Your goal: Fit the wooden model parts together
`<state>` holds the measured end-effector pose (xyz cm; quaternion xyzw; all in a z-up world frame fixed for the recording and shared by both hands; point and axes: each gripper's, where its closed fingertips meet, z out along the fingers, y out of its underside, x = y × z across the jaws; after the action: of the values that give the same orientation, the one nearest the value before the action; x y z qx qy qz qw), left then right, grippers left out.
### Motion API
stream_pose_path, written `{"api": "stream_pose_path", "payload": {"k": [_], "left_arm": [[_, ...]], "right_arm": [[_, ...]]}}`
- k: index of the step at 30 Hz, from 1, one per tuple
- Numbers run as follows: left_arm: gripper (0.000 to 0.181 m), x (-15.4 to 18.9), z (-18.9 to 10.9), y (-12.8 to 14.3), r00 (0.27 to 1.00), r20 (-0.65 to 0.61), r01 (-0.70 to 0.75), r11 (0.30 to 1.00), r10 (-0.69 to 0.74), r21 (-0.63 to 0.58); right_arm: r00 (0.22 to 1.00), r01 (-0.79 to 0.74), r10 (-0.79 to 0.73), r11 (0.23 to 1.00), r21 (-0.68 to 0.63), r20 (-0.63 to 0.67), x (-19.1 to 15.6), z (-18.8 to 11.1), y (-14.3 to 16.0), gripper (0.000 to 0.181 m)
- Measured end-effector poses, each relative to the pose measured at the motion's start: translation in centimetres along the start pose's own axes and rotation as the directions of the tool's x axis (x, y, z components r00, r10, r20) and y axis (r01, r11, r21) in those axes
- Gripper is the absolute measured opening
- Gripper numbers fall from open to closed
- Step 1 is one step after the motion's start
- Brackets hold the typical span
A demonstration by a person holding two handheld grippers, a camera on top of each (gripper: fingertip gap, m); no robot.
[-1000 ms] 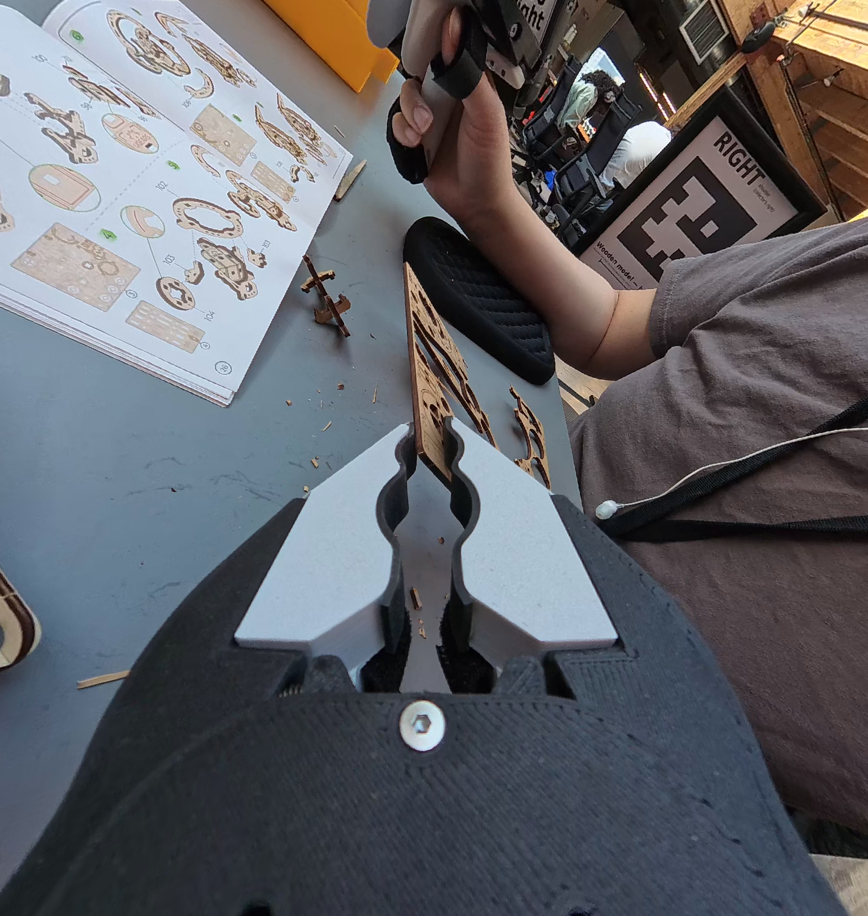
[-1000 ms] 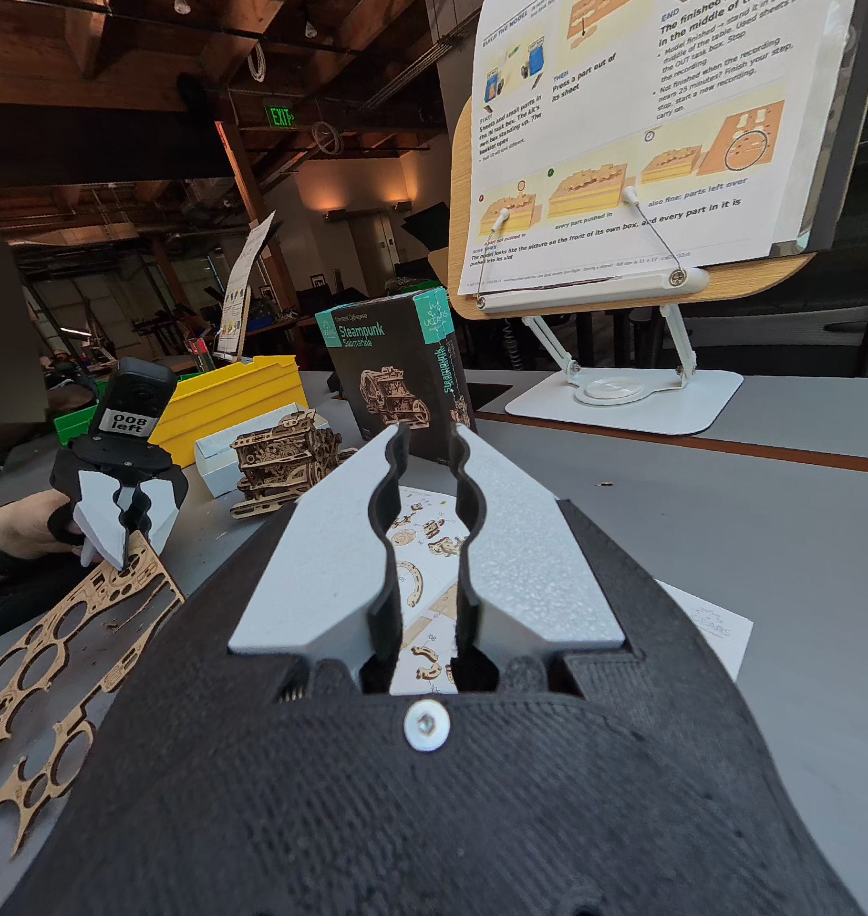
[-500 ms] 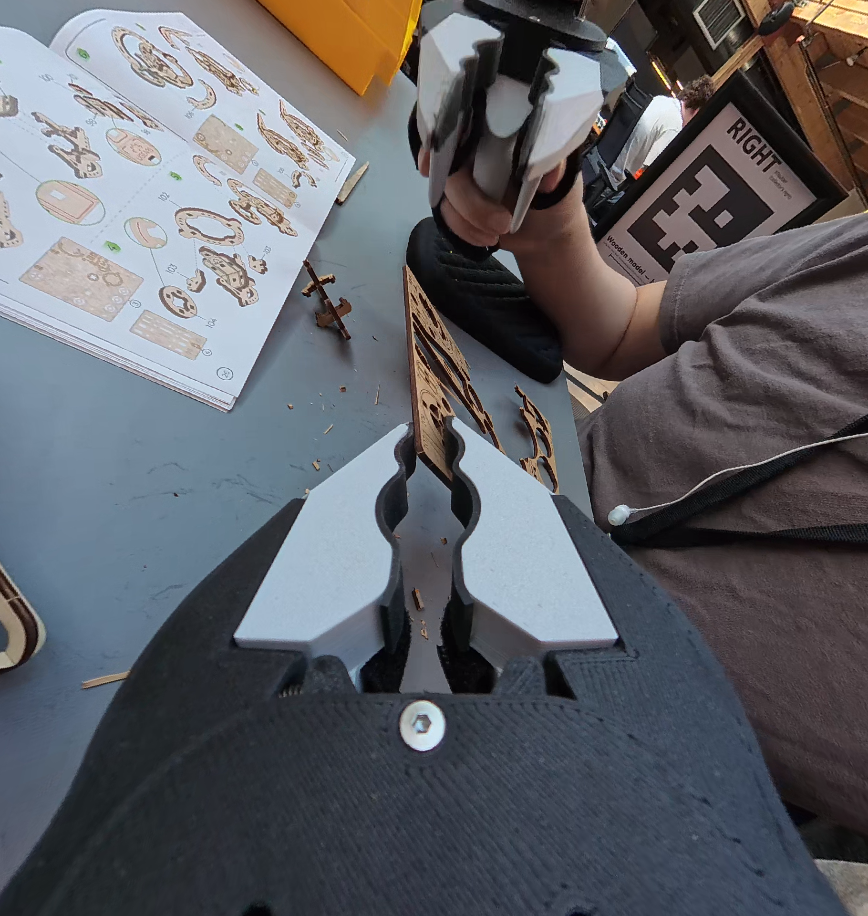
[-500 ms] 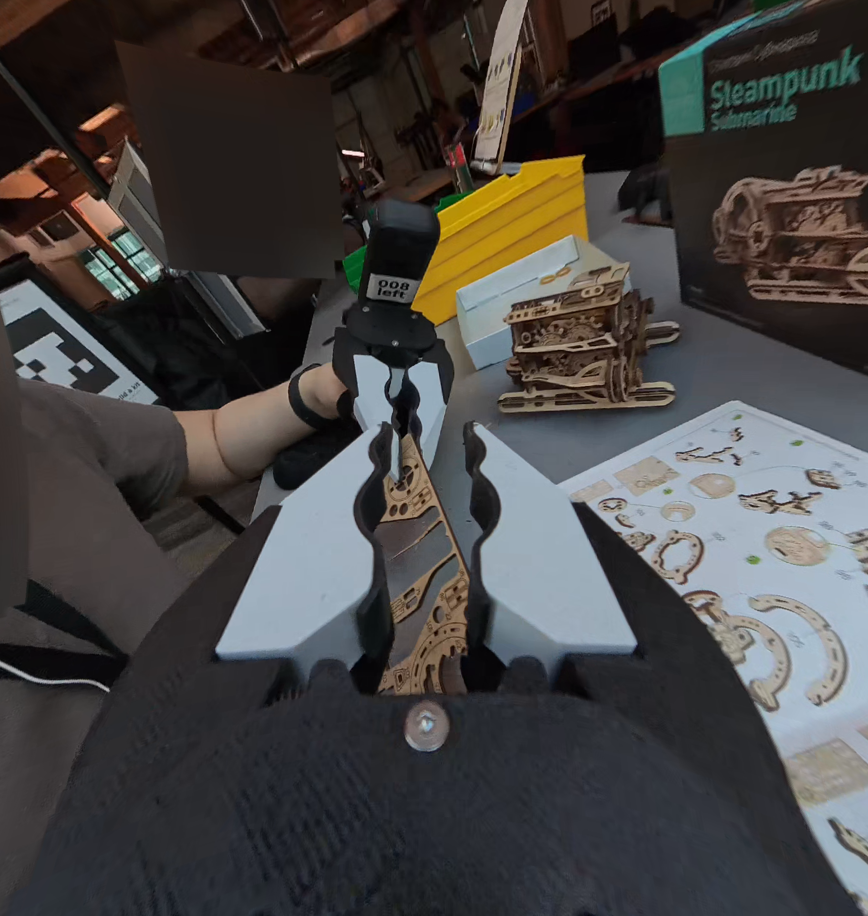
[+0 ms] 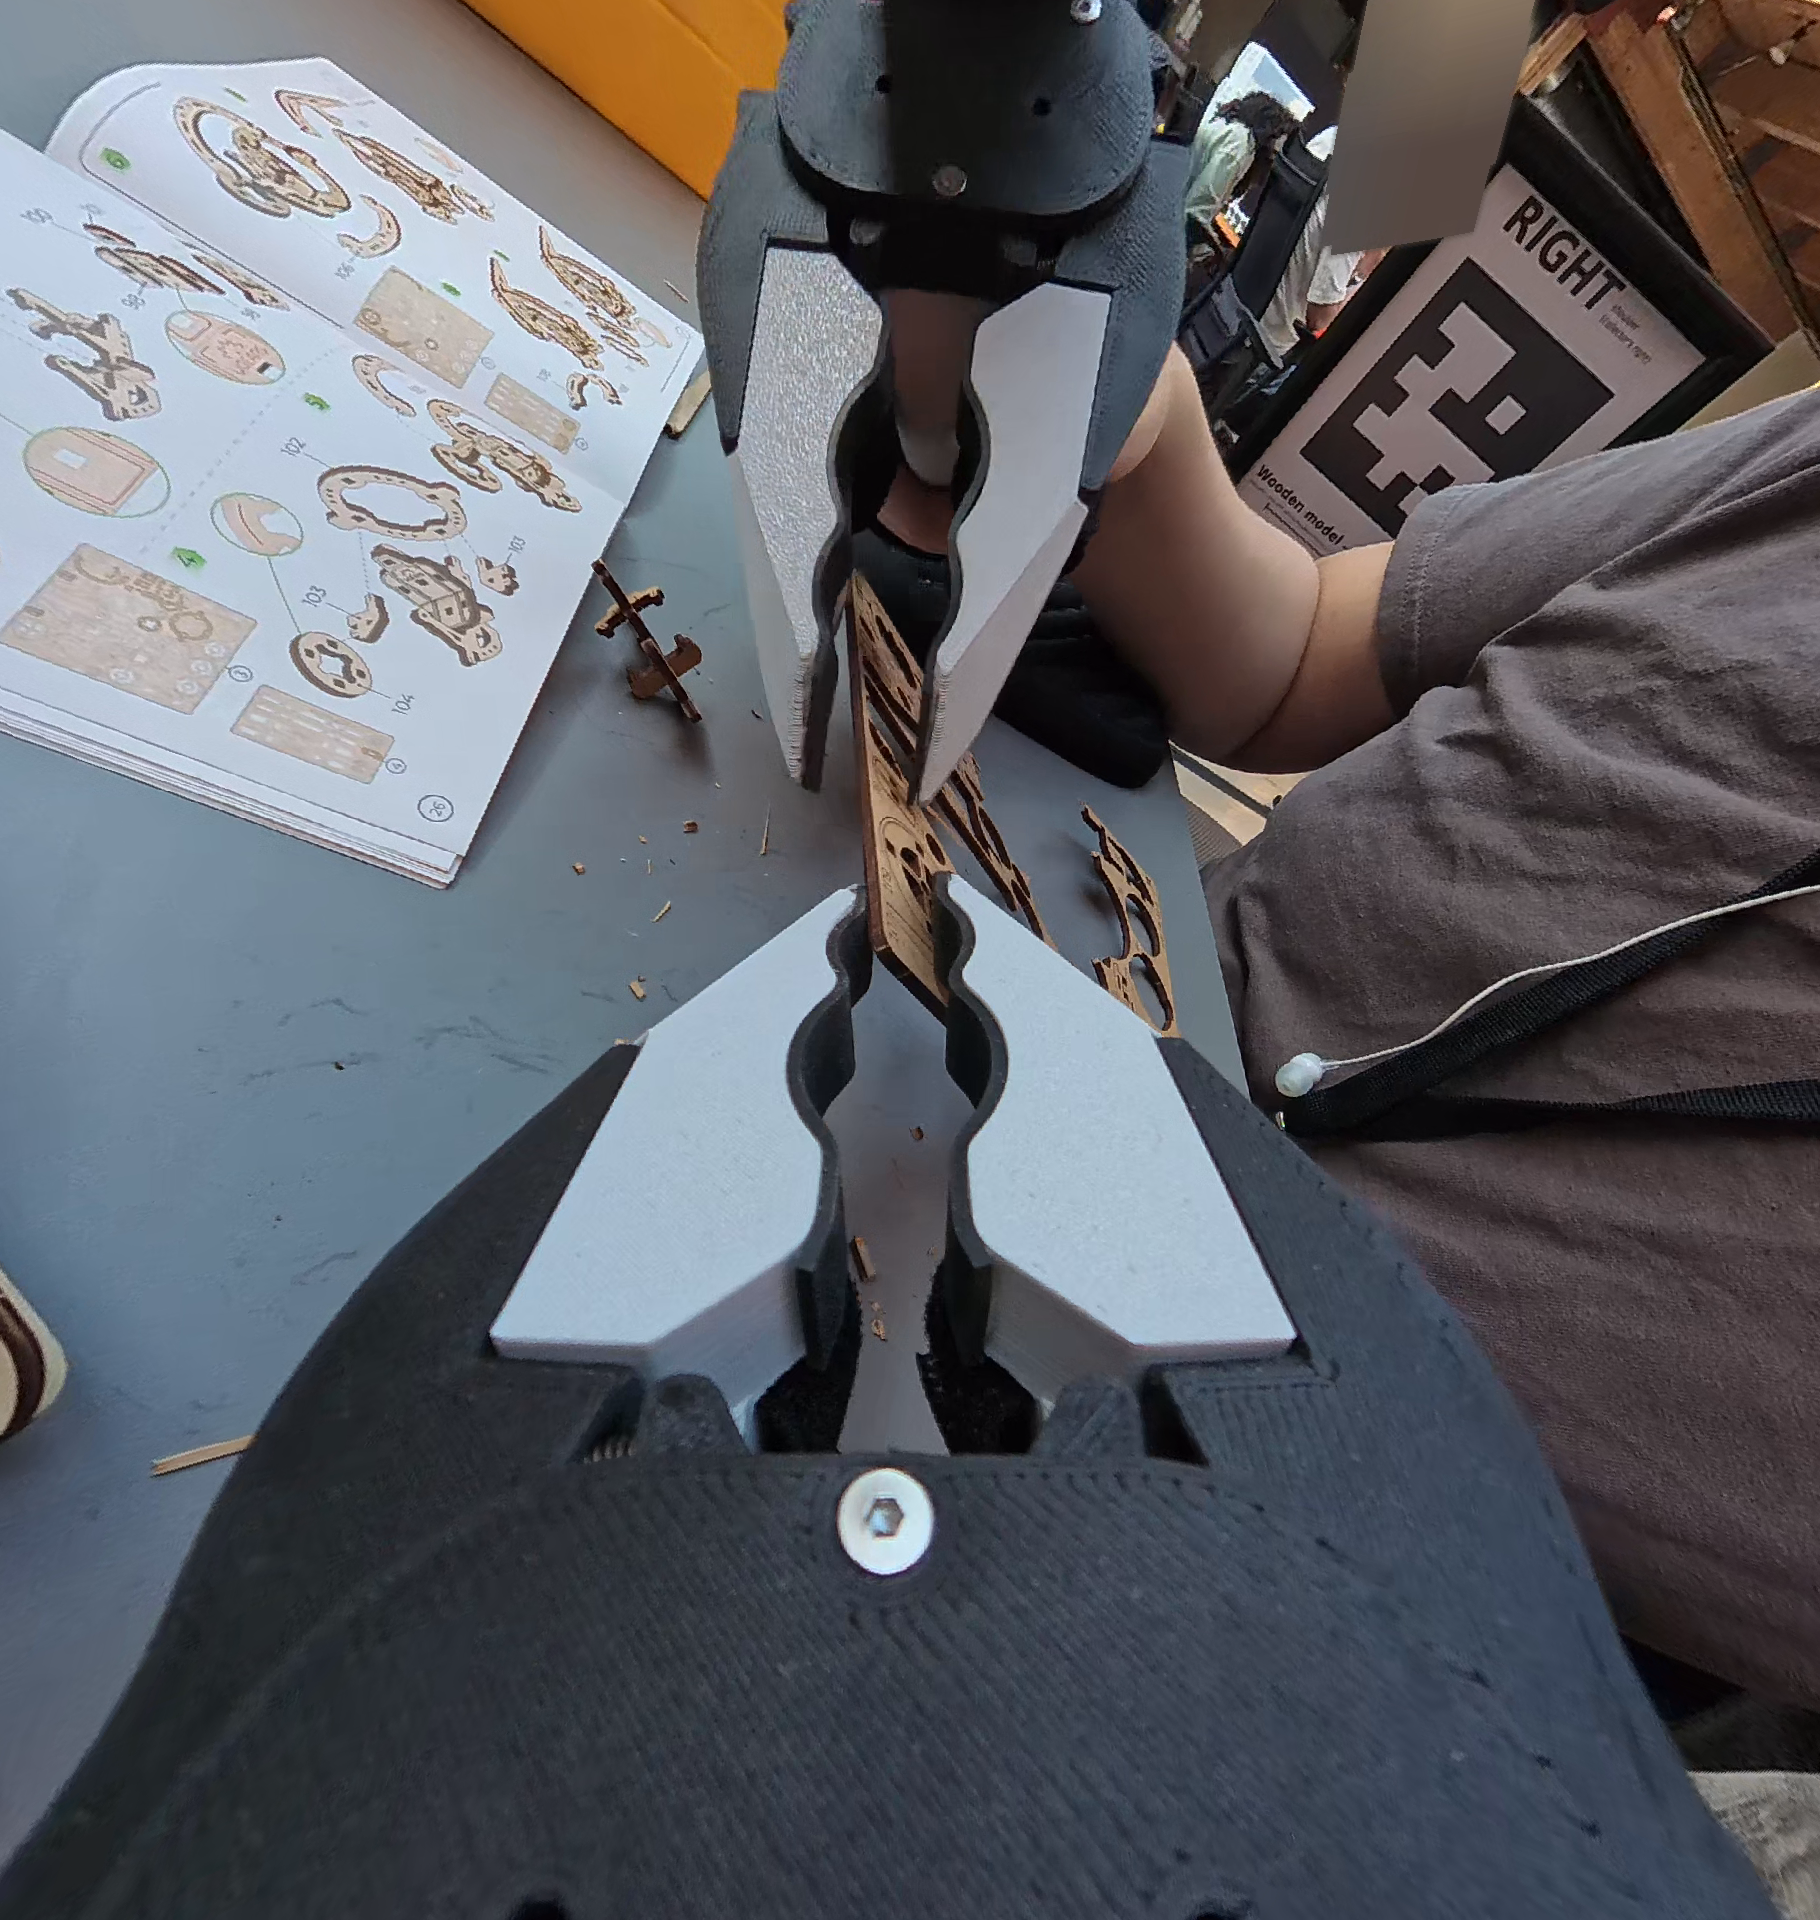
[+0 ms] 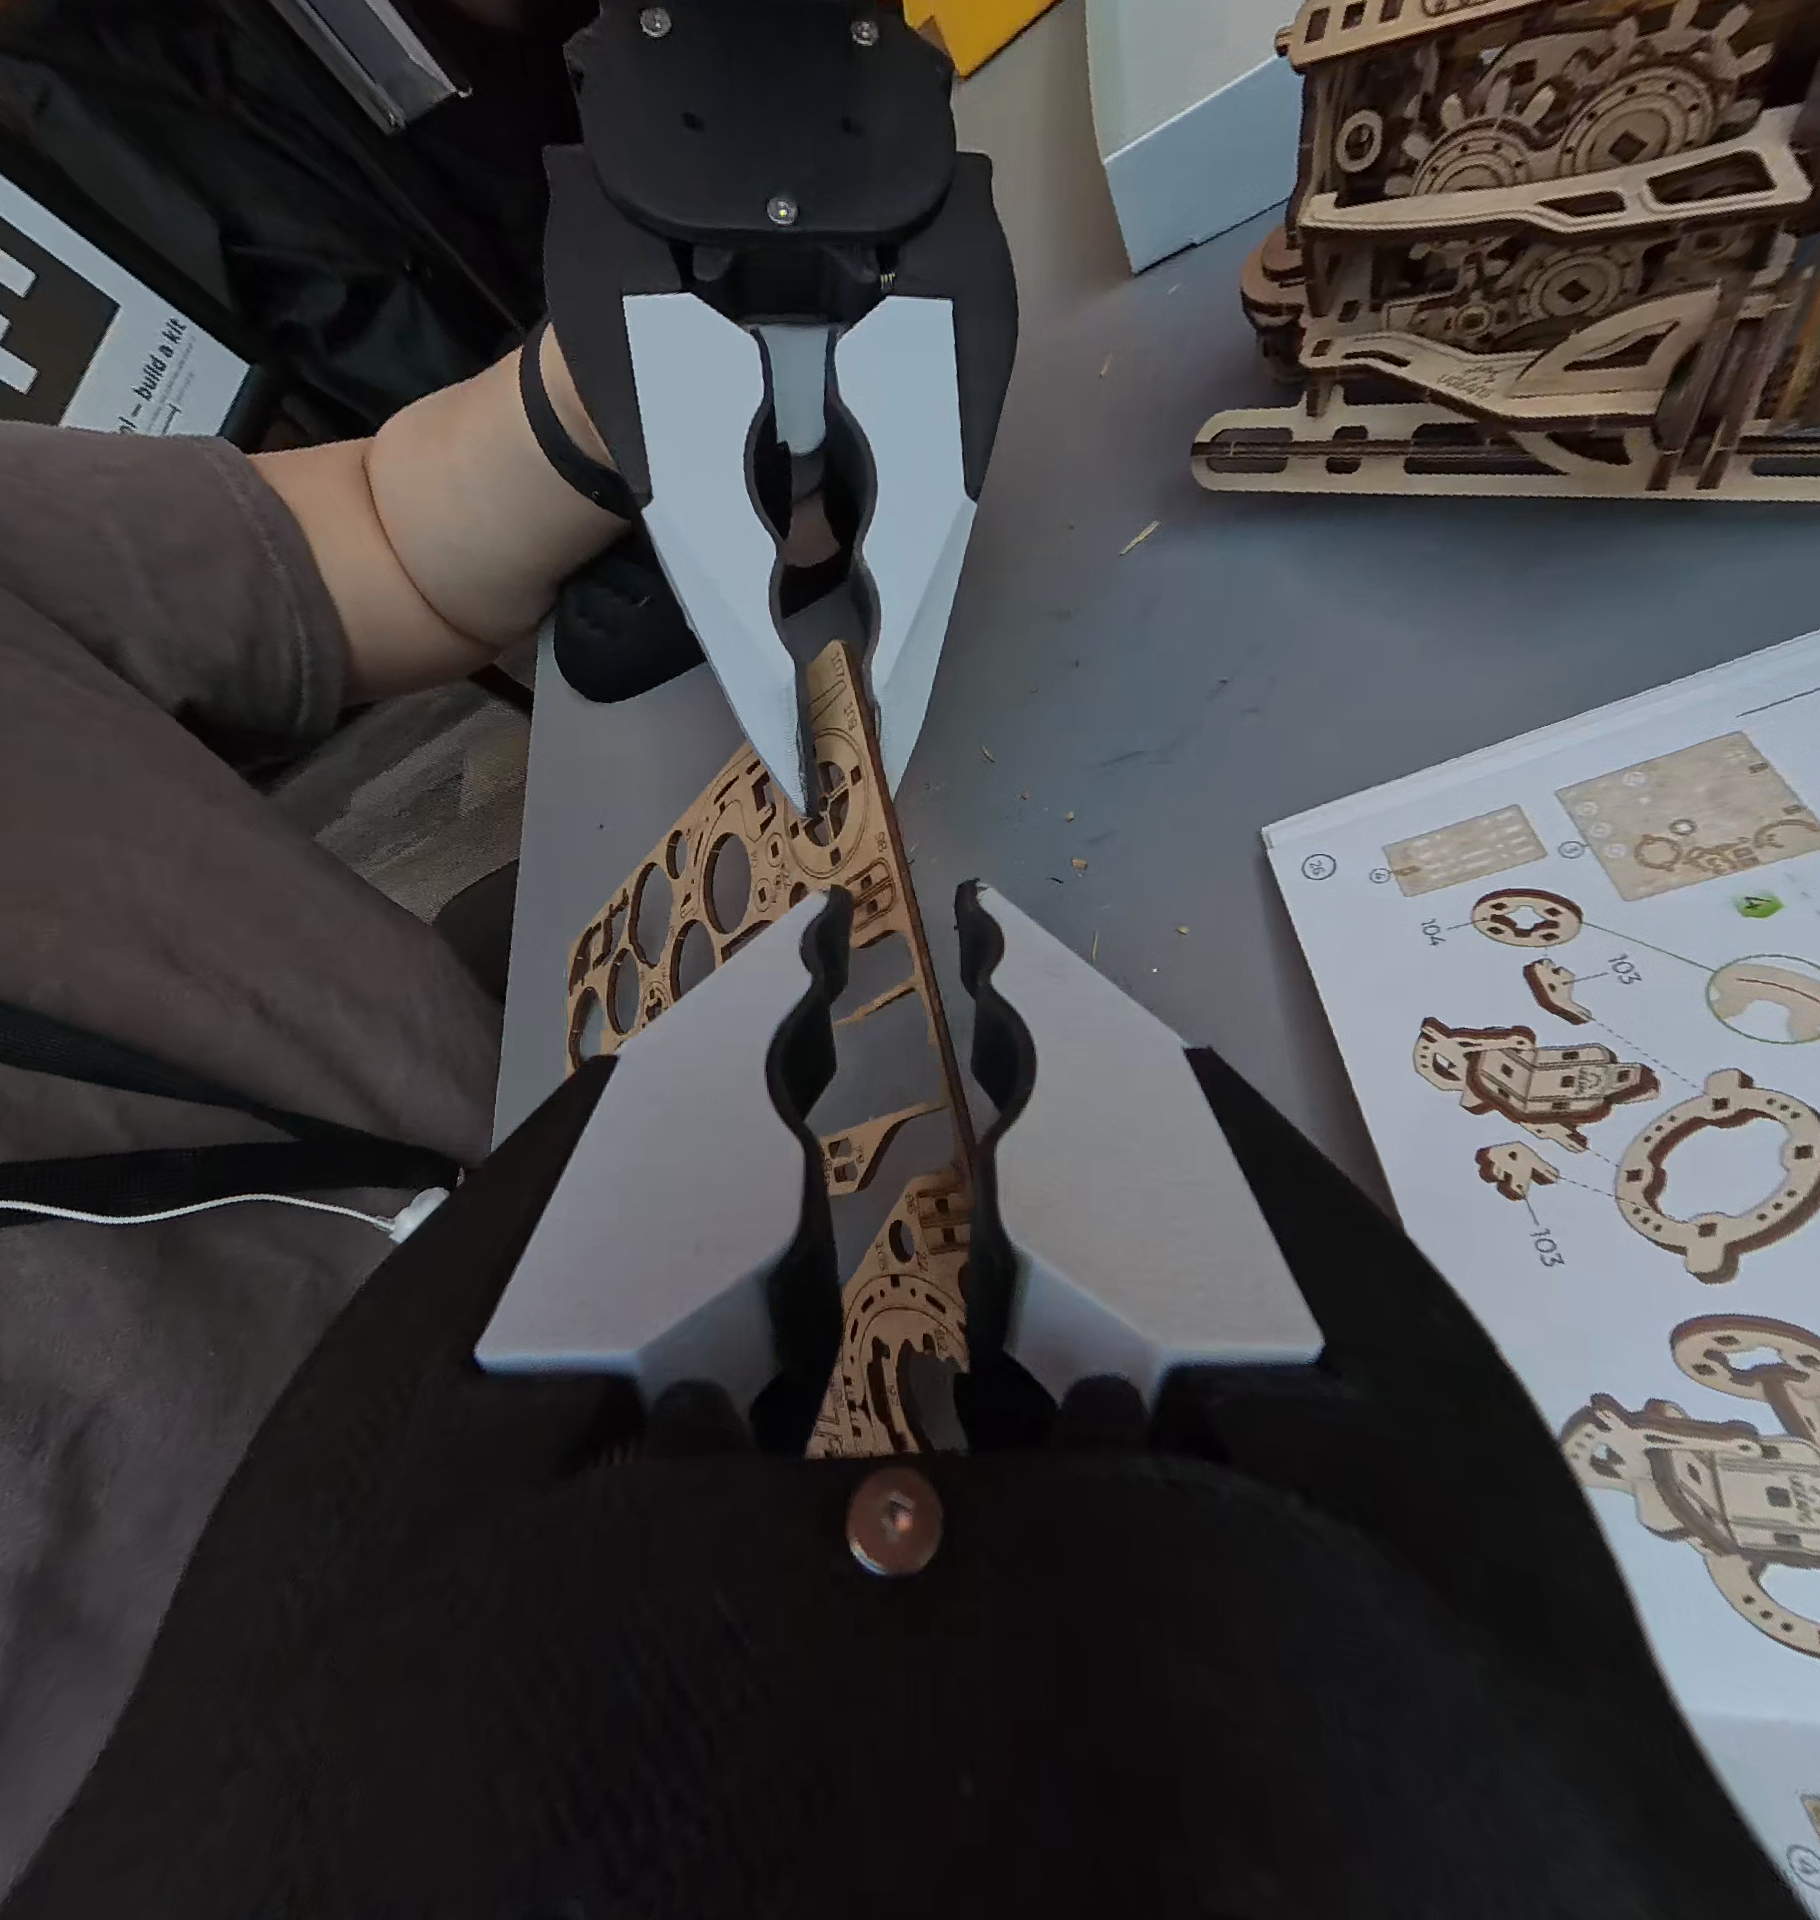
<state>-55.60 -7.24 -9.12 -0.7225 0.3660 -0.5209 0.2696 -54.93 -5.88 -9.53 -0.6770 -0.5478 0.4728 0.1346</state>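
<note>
A thin laser-cut wooden sheet [image 5: 890, 727] stands on edge on the grey table [image 5: 262, 1039]. My left gripper [image 5: 898, 906] is shut on its near corner. It also shows in the right wrist view [image 6: 838, 774], clamped on the far end of the sheet [image 6: 854, 831]. My right gripper [image 6: 903, 896] is open, with one finger on each side of the sheet and the sheet's edge close to its right finger. In the left wrist view it [image 5: 864, 774] comes down from above, straddling the sheet. A small assembled wooden piece [image 5: 651, 649] lies on the table.
An open instruction booklet [image 5: 262, 468] lies to the left of the sheet. A built wooden model [image 6: 1560, 260] and a white box [image 6: 1176, 156] stand behind. A black pad [image 5: 1072, 665] and the person's torso [image 5: 1560, 935] are at the table edge. Wood chips litter the table. From either gripper's tips it is about 15 centimeters to the built wooden model [image 6: 1560, 260].
My right gripper swung down from facing the stand and closed in on the sheet until its open fingers straddle it. My left gripper kept its hold and stayed almost still.
</note>
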Motion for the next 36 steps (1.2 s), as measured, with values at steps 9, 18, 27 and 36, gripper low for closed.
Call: {"api": "stream_pose_path", "payload": {"k": [9,18,27,36], "left_arm": [[0.016,0.3,-0.1,-0.8,0.989,-0.086,0.125,0.99,-0.119,0.063],[0.002,-0.2,0.4,-0.5,0.978,-0.07,0.199,0.978,-0.195,0.061],[0.002,-0.2,0.3,-0.2,0.979,-0.058,0.197,0.979,-0.195,0.042],[0.003,-0.3,0.7,0.1,0.981,-0.044,0.189,0.982,-0.188,0.026]], "right_arm": [[0.992,-0.059,0.053,0.997,0.048,0.115,-0.7,-0.1,-0.2,0.006],[0.996,-0.022,0.019,0.999,0.027,0.09,-1.0,0.8,-0.1,0.007],[0.979,-0.129,0.119,0.99,0.051,0.165,-1.2,1.0,-0.4,0.012],[0.988,-0.098,0.094,0.995,0.027,0.122,-0.9,1.4,0.1,0.005]]}}
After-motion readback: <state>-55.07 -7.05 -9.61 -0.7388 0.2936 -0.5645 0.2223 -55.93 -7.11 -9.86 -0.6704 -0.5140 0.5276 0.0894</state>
